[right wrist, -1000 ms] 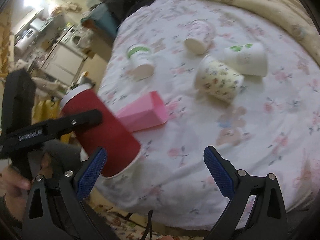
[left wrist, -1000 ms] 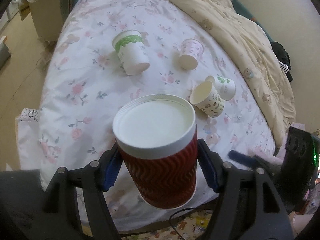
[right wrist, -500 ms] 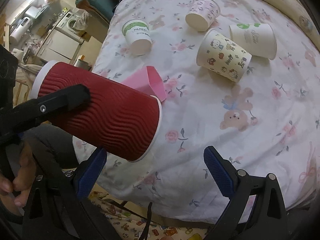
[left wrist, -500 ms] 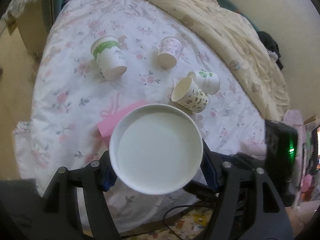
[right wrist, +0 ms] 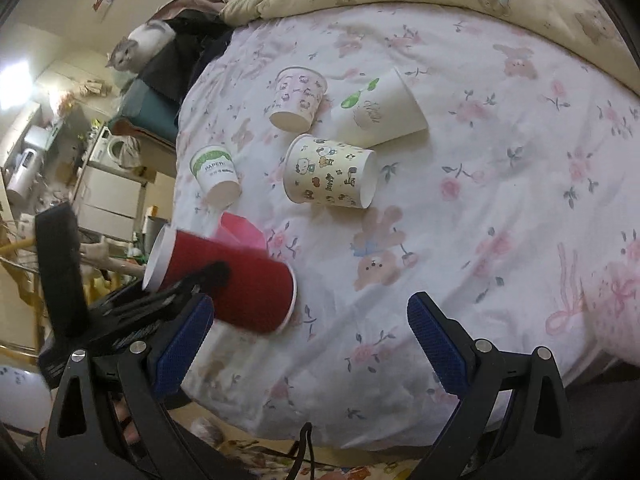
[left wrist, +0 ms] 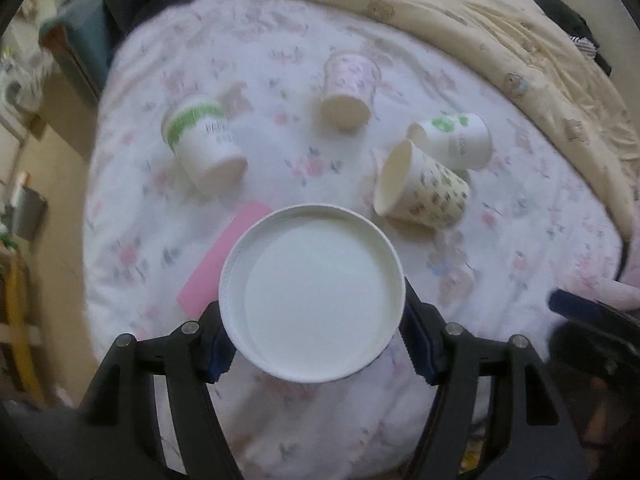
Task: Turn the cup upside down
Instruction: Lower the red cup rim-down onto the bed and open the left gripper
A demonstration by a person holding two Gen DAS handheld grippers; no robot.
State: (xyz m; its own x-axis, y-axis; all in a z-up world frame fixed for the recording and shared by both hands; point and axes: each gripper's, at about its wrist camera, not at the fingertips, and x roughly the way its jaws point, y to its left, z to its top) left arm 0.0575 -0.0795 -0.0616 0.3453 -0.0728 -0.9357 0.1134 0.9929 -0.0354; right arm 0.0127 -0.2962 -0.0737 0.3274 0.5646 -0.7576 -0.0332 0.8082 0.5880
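My left gripper is shut on a red ribbed paper cup. In the left wrist view only its white end faces the camera. In the right wrist view the cup lies tilted on its side above the floral bedsheet, held by the left gripper. My right gripper is open and empty, to the right of the cup and over the bed's near edge.
Several paper cups lie on the sheet: a green-banded one, a pink patterned one, a cartoon one, a white one with a green leaf. A pink carton lies behind the red cup. A cream quilt covers the far side.
The left gripper has turned the red cup from upright to lying over, so its white end now faces the left camera, and lowered it toward the sheet. The right gripper stayed open.
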